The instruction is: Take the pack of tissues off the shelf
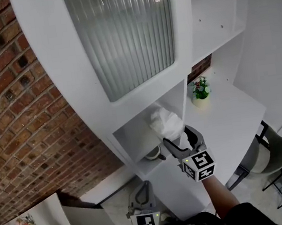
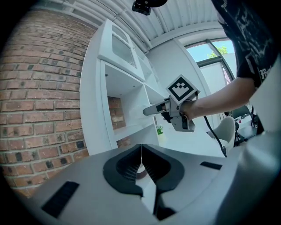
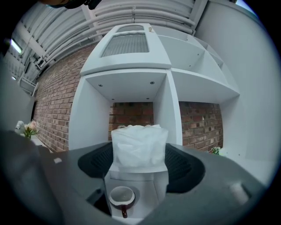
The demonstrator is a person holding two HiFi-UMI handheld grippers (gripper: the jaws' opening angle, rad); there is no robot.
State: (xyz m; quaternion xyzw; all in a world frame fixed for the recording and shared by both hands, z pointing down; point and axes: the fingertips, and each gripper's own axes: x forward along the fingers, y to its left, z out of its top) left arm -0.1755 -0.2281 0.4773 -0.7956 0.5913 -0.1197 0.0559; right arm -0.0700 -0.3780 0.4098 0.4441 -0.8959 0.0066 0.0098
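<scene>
- The left gripper [image 2: 141, 151] is low and close to the body. Its jaws are pressed together and nothing is between them.
- The right gripper [image 3: 139, 163] is held out level at arm's length toward the shelf [image 1: 129, 136]. Its jaws stand partly apart and are clamped on the pack of tissues [image 3: 139, 147], one pad against each side.
- The pack is white, soft and crinkled, and it stands upright between the jaws. It is at the mouth of the open compartment just under the ribbed-glass door [image 1: 122, 29]. I cannot tell whether its underside touches the board.
- A white mug [image 3: 121, 197] with a dark handle sits on the compartment floor, below the pack and a little to its left. It is apart from the pack.
- The back of the compartment is open, so the brick wall [image 1: 23, 114] shows through it. The same wall runs along the left of the shelf.
- Further right, a small potted plant [image 1: 200, 90] stands on the white desk top [image 1: 234, 117], near the corner where the desk meets the shelf.
</scene>
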